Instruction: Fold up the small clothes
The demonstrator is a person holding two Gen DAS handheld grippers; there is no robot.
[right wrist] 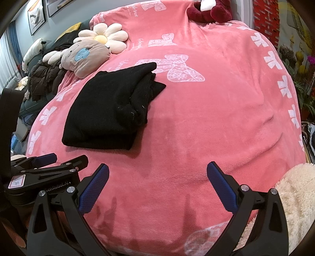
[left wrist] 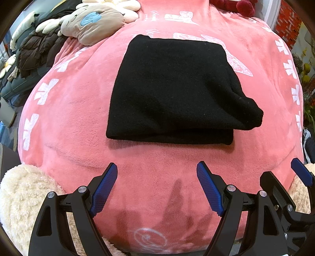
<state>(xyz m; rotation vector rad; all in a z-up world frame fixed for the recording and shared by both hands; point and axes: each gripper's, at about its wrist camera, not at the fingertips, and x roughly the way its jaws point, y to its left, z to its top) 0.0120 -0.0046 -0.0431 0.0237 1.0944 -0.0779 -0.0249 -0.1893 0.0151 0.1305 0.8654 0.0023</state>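
Presently, both grippers are hovering with jaws spread wide and nothing between the blue pads. Left gripper [left wrist: 157,187] is pointing straight at the one black garment [left wrist: 173,90], which is lying ahead of it on the pink fleece blanket [left wrist: 78,122], well apart from the fingertips. Right gripper [right wrist: 157,187] is sitting beside the left one; from its camera the same black garment [right wrist: 112,110] is lying ahead and off to the left, so the left gripper is judged the nearer and better aligned. Seen from the left wrist, the garment is already lying folded in layers, its long axis running left to right across the line of the jaws, with a loose lobe bulging at the near right corner.

Count: two grippers, one garment, one blanket. Further out, one grey plush cushion [right wrist: 84,57] and one daisy cushion [right wrist: 107,37] are resting at the far left, one dark red plush toy [right wrist: 210,11] at the far edge, one dark padded jacket [right wrist: 45,78] beyond the blanket's left border.
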